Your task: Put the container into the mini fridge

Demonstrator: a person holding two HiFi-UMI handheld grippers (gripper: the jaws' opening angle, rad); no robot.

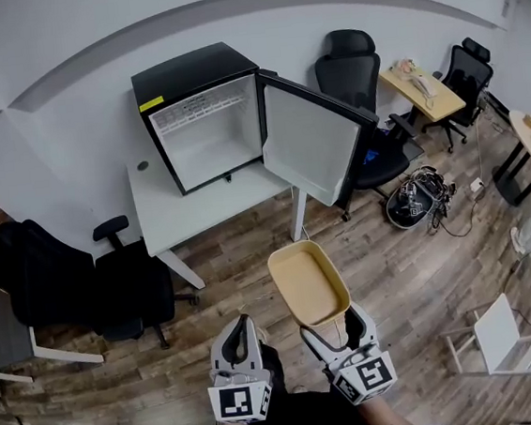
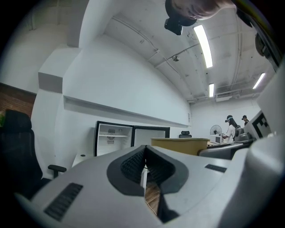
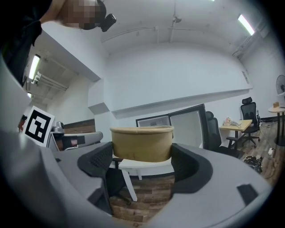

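A tan oval paper container (image 1: 309,282) hangs over the wood floor, in front of the table, and my right gripper (image 1: 334,324) is shut on its near end. In the right gripper view the container (image 3: 142,143) sits between both pads (image 3: 97,161). The black mini fridge (image 1: 204,119) stands on a white table (image 1: 167,217) farther ahead. Its door (image 1: 313,140) is swung open to the right and its white inside looks empty. My left gripper (image 1: 244,330) is shut on nothing, just left of the right one, its jaws pressed together (image 2: 144,162).
A black office chair (image 1: 84,282) stands left of the table, another chair (image 1: 354,65) right of the fridge door. A wooden desk (image 1: 418,92) and cables (image 1: 420,200) lie at the right. An open white laptop (image 1: 509,332) sits low right. Two people (image 2: 231,127) stand far off.
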